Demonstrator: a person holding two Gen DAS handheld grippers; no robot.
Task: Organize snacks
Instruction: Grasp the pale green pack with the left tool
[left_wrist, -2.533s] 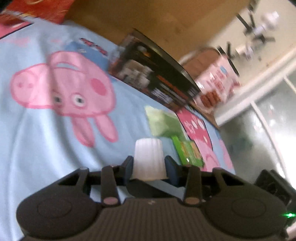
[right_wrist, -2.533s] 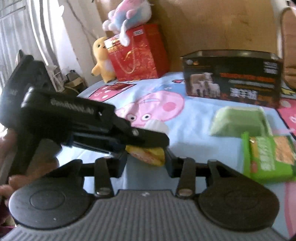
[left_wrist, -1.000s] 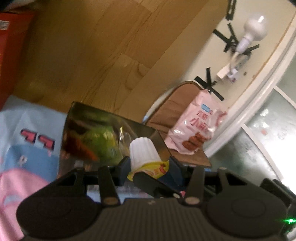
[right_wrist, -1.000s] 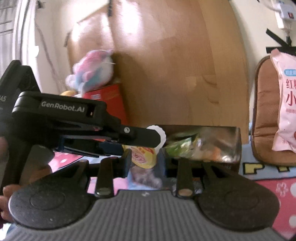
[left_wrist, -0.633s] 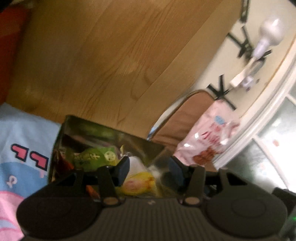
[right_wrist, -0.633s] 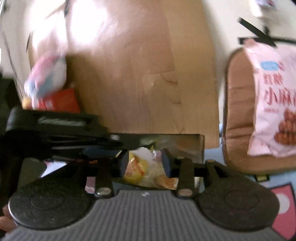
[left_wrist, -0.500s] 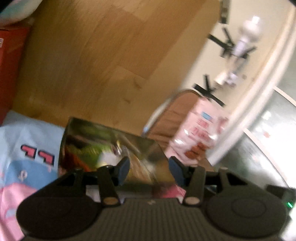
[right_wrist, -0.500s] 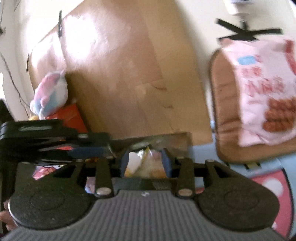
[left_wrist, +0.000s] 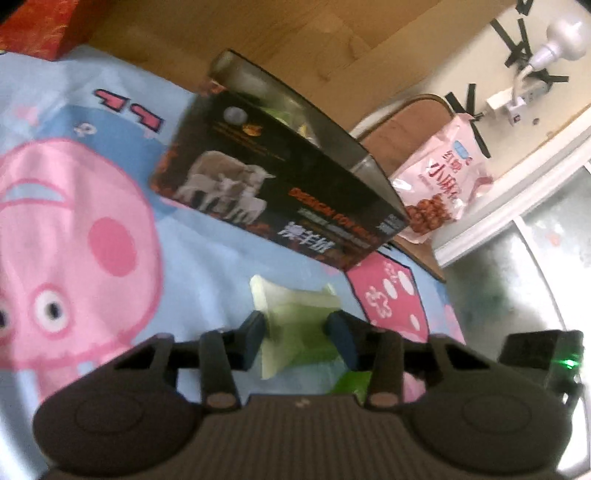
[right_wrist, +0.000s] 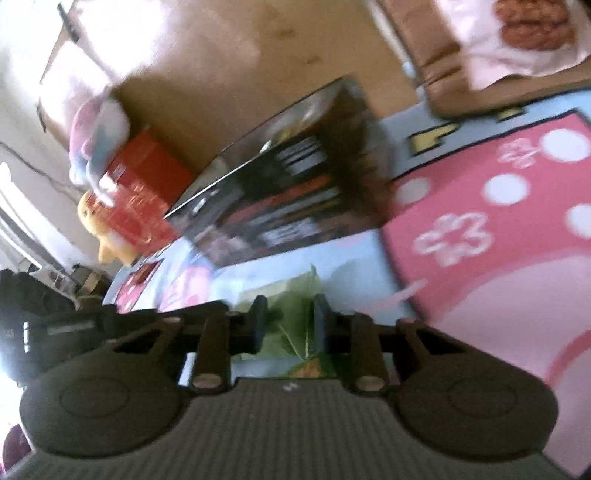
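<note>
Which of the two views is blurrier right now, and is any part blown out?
Right wrist view: heavy motion blur, the black box smeared, top left blown out by bright light. Left wrist view: milder blur, the box's sheep picture readable, green packet soft.

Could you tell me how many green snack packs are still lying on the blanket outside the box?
2: a pale green pack between the left gripper's fingers, and a brighter green pack just beside it, mostly hidden.
</note>
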